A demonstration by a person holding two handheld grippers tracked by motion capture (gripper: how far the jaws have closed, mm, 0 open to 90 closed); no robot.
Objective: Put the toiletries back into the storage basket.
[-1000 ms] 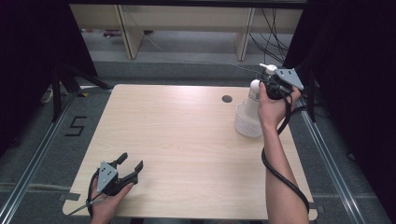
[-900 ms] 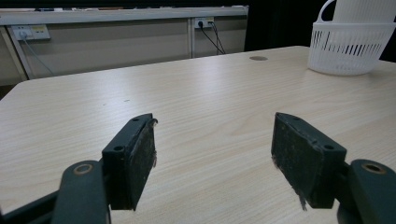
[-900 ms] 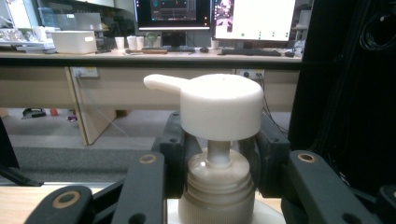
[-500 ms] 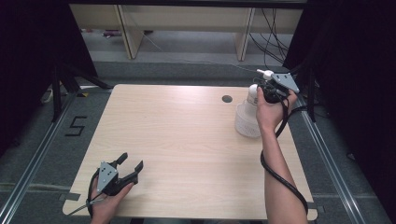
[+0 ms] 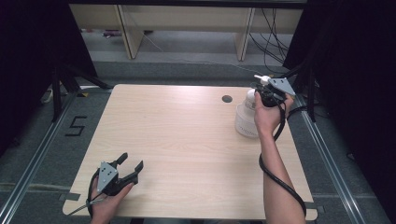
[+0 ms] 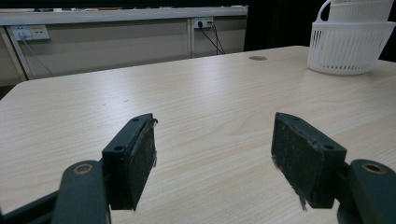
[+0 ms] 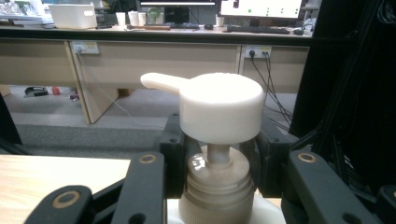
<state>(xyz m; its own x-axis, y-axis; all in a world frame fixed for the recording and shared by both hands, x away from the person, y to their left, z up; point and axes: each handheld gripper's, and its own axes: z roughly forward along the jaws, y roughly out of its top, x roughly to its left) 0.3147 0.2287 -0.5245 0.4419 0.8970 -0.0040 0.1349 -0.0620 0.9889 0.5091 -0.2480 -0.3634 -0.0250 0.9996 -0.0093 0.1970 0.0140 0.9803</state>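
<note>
My right gripper (image 5: 265, 97) is shut on the neck of a pump bottle (image 7: 219, 107) with a white pump head, its black jaws pressing both sides of the collar (image 7: 218, 183). It holds the bottle upright over a white slatted basket (image 5: 243, 122) at the table's far right, and the bottle's lower part reaches down into it. Whether the bottle rests on the basket's floor I cannot tell. My left gripper (image 5: 128, 167) lies at the table's near left corner, open, with nothing between its pads (image 6: 135, 158). From the left gripper view the basket (image 6: 350, 46) stands far off at the upper right.
The light wooden table (image 5: 177, 140) has a round cable hole (image 5: 227, 99) near its far edge, left of the basket. Dark frame posts (image 5: 58, 88) and floor rails flank the table. A black cable (image 5: 275, 175) trails along the right forearm.
The right hand has sunk a little with the bottle, lowering it toward the basket. The left gripper has stayed where it was, still open.
</note>
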